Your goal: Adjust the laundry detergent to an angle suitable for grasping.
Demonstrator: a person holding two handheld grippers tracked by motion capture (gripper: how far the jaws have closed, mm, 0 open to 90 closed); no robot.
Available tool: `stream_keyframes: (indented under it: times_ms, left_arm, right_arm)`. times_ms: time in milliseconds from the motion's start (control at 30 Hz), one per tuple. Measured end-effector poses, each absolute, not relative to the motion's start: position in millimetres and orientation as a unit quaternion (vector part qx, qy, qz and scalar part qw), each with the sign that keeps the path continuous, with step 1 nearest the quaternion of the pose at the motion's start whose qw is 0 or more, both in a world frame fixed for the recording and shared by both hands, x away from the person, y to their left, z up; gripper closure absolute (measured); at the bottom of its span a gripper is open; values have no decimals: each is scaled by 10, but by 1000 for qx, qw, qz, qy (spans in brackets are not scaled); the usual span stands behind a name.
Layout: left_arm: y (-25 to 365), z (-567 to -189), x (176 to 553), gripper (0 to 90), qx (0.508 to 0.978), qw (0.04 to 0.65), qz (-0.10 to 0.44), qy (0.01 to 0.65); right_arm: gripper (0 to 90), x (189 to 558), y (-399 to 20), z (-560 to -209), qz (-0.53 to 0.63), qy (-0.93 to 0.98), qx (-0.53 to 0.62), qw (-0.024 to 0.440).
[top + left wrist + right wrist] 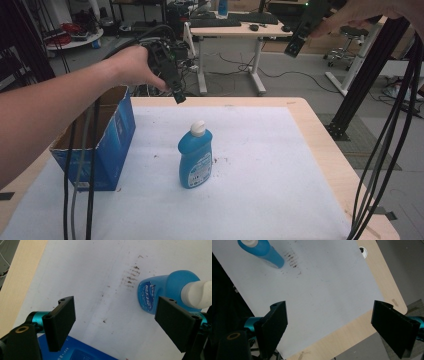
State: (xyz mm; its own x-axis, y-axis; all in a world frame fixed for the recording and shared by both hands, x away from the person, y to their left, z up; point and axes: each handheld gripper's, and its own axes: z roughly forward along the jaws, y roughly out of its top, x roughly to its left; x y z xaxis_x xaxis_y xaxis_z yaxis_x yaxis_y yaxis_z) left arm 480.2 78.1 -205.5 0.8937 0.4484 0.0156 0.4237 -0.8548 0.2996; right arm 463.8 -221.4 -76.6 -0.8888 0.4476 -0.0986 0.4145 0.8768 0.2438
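Black cables [75, 190] hang down closest to the camera, trailing from the person's left arm. That hand holds the left claw [175, 89] up in the air above the far side of the tabletop [320, 150], with its jaws wide apart and nothing between them. The right claw [299, 39] is held high and far off to the right, also wide open and empty.

A blue plastic bottle with a white cap [195, 156] stands upright in the middle of the white sheet [260, 185]. It looks smooth and maybe slippery, and probably a bit squashy, so the flat middle seems the best place to hold it. An open blue cardboard box [107, 145] sits near it on the left. The right side has lots of free room
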Motion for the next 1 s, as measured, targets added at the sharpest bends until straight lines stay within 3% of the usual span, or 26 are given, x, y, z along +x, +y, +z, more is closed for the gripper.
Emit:
stream_keyframes:
  times_ms: [1000]
  left_arm:
    - [815, -2008, 4744, 170, 961, 146, 45, 230]
  right_arm:
    - [130, 4604, -2268, -834, 112, 965, 224, 73]
